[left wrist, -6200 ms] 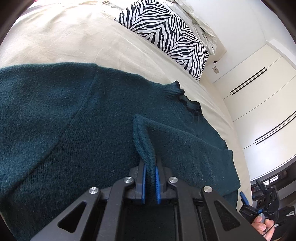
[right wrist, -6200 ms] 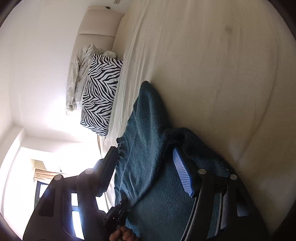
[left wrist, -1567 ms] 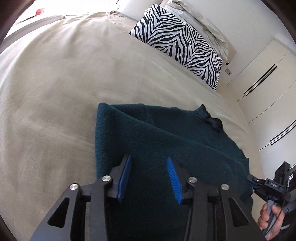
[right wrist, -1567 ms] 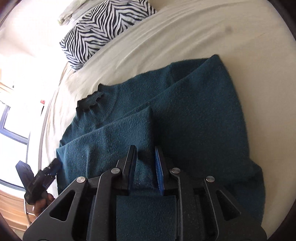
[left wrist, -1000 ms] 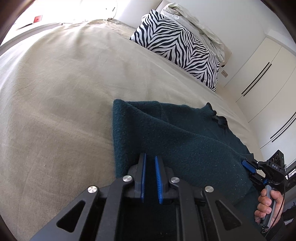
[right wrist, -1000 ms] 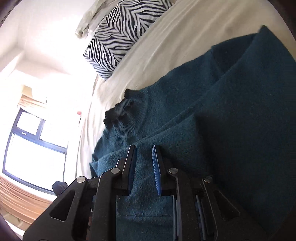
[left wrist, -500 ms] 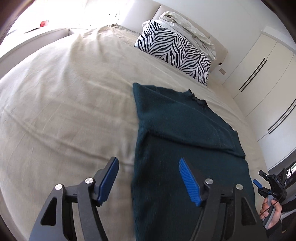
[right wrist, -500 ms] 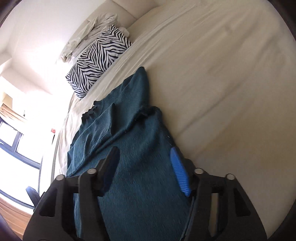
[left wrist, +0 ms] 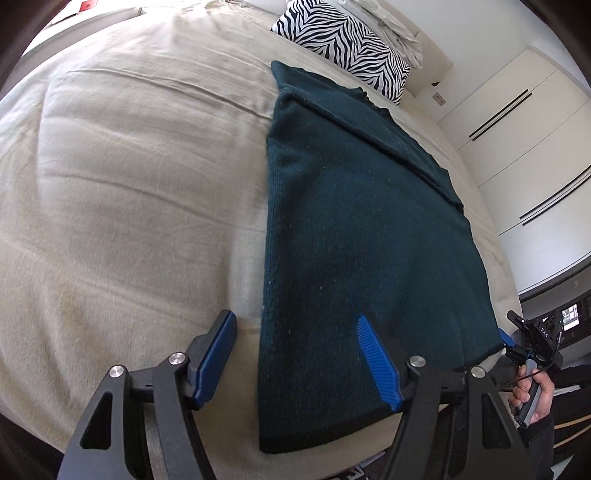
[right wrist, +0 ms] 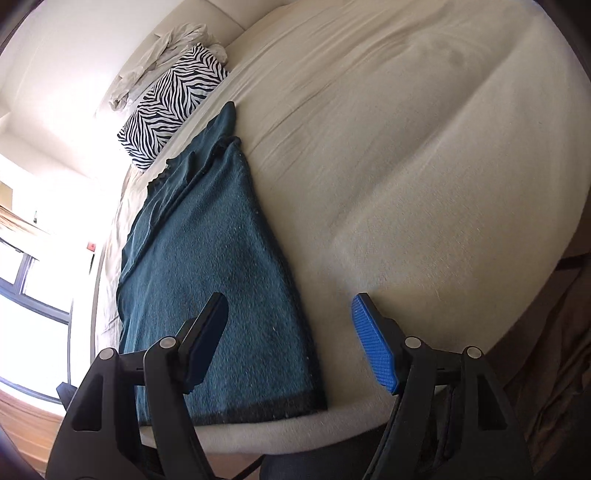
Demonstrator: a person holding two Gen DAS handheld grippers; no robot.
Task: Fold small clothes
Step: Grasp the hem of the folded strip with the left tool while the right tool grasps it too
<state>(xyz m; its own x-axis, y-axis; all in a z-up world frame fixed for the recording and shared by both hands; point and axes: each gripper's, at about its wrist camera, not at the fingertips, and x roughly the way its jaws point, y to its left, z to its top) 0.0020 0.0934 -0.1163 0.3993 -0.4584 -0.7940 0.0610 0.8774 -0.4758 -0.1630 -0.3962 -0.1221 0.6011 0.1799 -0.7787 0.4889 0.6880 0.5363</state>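
Observation:
A dark teal knitted sweater (left wrist: 351, 221) lies flat and lengthwise on the beige bed (left wrist: 129, 166), both sleeves folded in over its body, collar toward the pillow. My left gripper (left wrist: 295, 319) hovers open over the sweater's near left hem corner, one finger over the sheet, the other over the knit. My right gripper (right wrist: 289, 300) hovers open over the near right edge of the sweater (right wrist: 207, 258), nothing pressed between its pads. In the left wrist view the right gripper (left wrist: 532, 339) shows at the bed's corner, held by a hand (left wrist: 532, 391).
A zebra-striped pillow (left wrist: 343, 33) and a crumpled white cloth (right wrist: 155, 48) sit at the head of the bed. White wardrobe doors (left wrist: 524, 110) stand along one side, a bright window (right wrist: 29, 288) on the other. The bed's near edge (right wrist: 295, 432) runs just below the hem.
Both grippers were shut on the sweater a second ago; they have opened and drawn back toward the hem. The sweater now lies stretched out flat.

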